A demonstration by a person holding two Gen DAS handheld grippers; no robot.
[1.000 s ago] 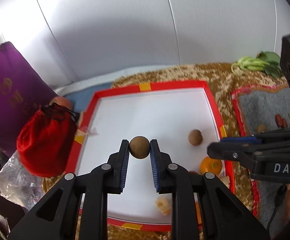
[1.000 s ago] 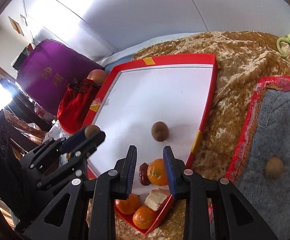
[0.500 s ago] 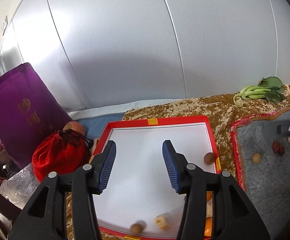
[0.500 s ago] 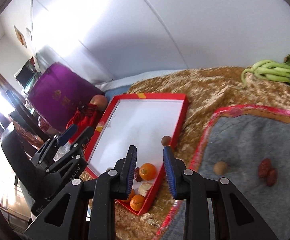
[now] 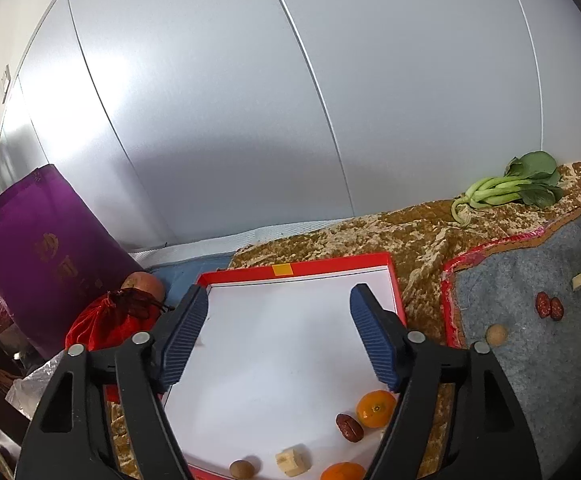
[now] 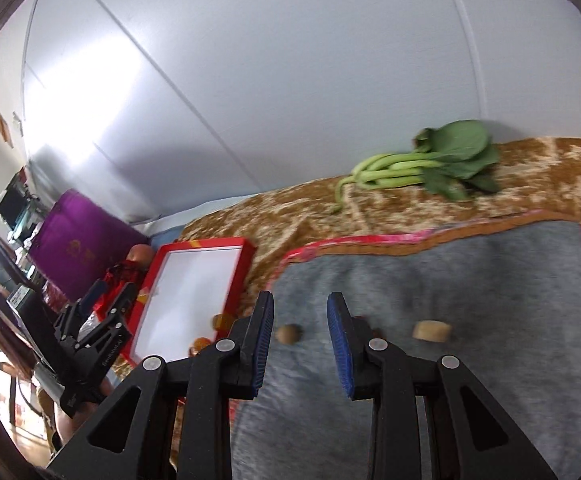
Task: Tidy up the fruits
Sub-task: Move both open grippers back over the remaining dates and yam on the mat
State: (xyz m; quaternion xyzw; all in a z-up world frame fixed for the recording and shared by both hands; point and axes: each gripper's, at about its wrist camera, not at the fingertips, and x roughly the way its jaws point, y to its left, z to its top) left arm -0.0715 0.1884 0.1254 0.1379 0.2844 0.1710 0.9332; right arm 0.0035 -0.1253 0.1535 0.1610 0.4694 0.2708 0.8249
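Observation:
My left gripper (image 5: 278,296) hovers over the red-rimmed white tray (image 5: 332,264), its jaws opening with nothing between them. On the tray's near part lie a brown round fruit (image 5: 242,469), a pale chunk (image 5: 292,460), a red date (image 5: 349,427) and two oranges (image 5: 375,408). My right gripper (image 6: 299,300) hangs over the grey mat (image 6: 490,280), jaws a little apart and empty. Beyond its fingers a second brown fruit (image 6: 288,334) and a pale chunk (image 6: 432,330) lie on the mat. Two dates (image 5: 549,306) lie there too. My left gripper (image 6: 111,291) also shows far left.
Bok choy (image 6: 422,164) lies on the gold cloth (image 5: 370,240) by the white wall. Left of the tray are a red drawstring pouch (image 5: 110,320), a round reddish fruit (image 5: 144,284) and a purple bag (image 5: 38,248). Furniture crowds the far left.
The left gripper opened and let go of the brown fruit, which now lies at the tray's near edge; it also drew back and up. The right gripper swung from the tray to the grey mat.

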